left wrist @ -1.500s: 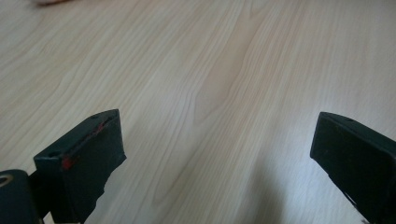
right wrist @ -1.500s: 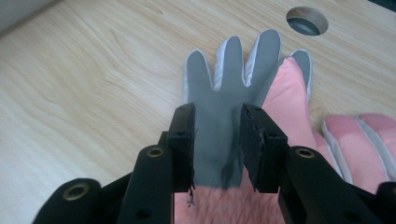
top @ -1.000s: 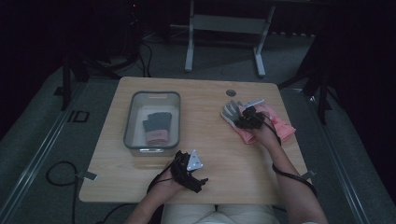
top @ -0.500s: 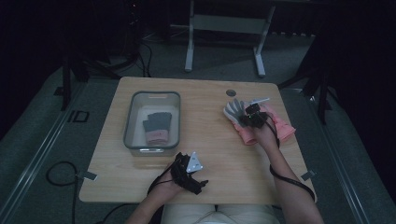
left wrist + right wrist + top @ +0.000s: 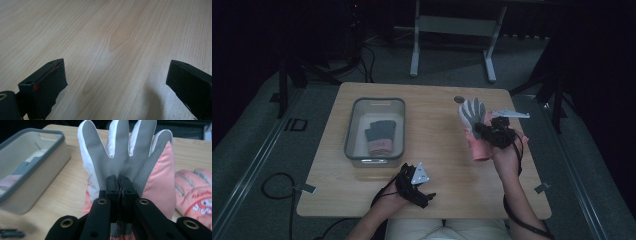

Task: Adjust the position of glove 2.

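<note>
The wooden table (image 5: 437, 107) has bare room mid-board. A grey bin (image 5: 375, 131) sits near its left edge. The right gripper (image 5: 121, 185), jaws just closing, clamps a pink-and-grey glove (image 5: 125, 152) lifted by the right edge. The left gripper (image 5: 116, 82) gapes over bare wood.
</note>
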Available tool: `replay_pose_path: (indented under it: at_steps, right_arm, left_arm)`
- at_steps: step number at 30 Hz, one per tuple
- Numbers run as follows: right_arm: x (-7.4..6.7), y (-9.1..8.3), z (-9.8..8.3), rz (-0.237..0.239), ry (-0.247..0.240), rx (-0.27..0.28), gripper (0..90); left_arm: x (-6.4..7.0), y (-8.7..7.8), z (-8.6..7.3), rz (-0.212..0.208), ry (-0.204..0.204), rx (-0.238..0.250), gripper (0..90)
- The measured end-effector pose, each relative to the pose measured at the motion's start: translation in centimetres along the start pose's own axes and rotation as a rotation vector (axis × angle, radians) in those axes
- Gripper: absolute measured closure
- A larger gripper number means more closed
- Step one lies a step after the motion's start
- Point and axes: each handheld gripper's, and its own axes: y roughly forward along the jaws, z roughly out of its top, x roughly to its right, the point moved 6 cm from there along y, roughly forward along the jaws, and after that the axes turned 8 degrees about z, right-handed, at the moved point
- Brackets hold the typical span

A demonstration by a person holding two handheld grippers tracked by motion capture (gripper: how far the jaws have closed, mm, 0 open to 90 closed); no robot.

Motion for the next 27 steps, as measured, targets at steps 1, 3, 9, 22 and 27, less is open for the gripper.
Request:
replay_pose_path:
  at_steps: [1,3,9,22,27]
  right_arm:
    - [0.0,0.0,0.0,0.0,0.0,0.0,87.3]
    - [-1.4,-1.0,-0.9,-0.016,0.022,0.014,87.3]
    - [-2.0,-0.1,-4.3,-0.043,0.111,0.007,87.3]
    - [-2.9,6.6,-7.6,-0.042,0.172,-0.118,87.2]
    - [-2.6,9.0,-7.4,-0.053,0.195,-0.146,87.0]
  left_arm:
    - [0.0,0.0,0.0,0.0,0.0,0.0,2.2]
    - [0.0,0.0,0.2,0.006,0.017,0.008,2.2]
    - [0.0,-0.4,0.6,0.003,-0.003,0.055,2.2]
    - [0.0,-0.3,0.5,-0.003,0.01,0.065,2.2]
    - [0.0,-0.2,0.4,0.001,0.02,0.068,2.2]
